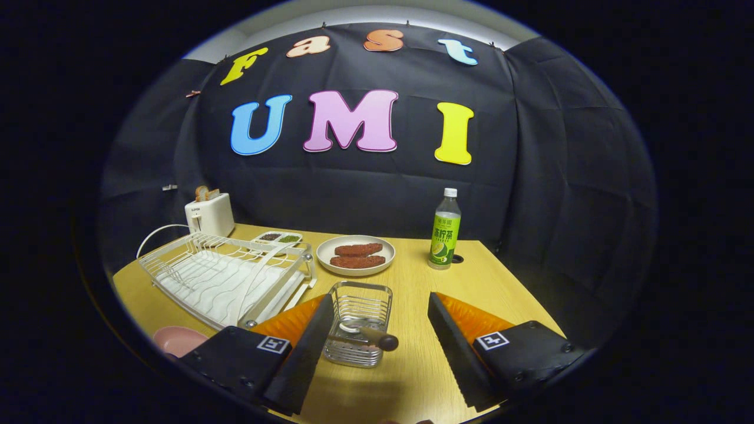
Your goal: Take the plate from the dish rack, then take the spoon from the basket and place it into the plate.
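Now the claw (377, 347) is spread wide around the wire basket (359, 321), where the spoon (368, 334) lies across it. Probably light, stiff and slick; pinch its dark handle. A pink plate (177, 340) sits beside the dish rack (227, 277).

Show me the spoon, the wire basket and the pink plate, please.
spoon (377, 337): gripper view, its dark handle.
wire basket (360, 290): gripper view, its top rim.
pink plate (177, 340): gripper view, its rim.
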A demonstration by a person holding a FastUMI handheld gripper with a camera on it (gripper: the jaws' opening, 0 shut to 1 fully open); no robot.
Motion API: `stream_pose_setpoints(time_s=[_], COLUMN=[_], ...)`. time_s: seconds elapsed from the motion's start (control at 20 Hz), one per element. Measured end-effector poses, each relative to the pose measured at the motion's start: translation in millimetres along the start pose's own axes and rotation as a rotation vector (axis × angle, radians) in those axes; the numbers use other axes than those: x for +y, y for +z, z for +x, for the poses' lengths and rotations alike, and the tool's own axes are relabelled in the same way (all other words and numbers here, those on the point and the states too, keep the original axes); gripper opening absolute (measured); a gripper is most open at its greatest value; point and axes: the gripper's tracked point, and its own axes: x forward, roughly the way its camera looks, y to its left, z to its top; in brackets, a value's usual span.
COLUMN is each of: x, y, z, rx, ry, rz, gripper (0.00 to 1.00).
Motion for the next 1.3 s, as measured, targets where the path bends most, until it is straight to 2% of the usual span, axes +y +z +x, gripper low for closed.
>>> stream_pose_setpoints(time_s=[0.2, 0.25, 0.3, 0.4, 0.5, 0.65, 0.8, 0.85, 1.05, 1.3], x=[-4.3, -6.1, -8.3, -9.2, -5.7, -0.3, 5.2, 7.6, 18.4, 25.0], y=[-9.3, -9.2, -7.7, -7.5, -8.6, -1.3, -0.1, 1.5, 5.6, 22.6], z=[22.3, 26.1, 28.5, 30.1, 29.0, 23.9, 26.8, 25.7, 27.8, 30.4], rx=[-0.007, -0.017, -0.030, -0.047, -0.055, -0.094, -0.124, -0.122, -0.125, -0.109], ry=[0.007, 0.005, 0.003, 0.002, 0.012, 0.021, 0.019, 0.017, 0.051, 0.097], rz=[0.066, 0.075, 0.078, 0.075, 0.074, 0.046, 0.027, 0.024, 0.053, 0.053], gripper=[0.97, 0.94, 0.83, 0.67, 0.56, 0.56, 0.29, 0.30, 0.23, 0.21])
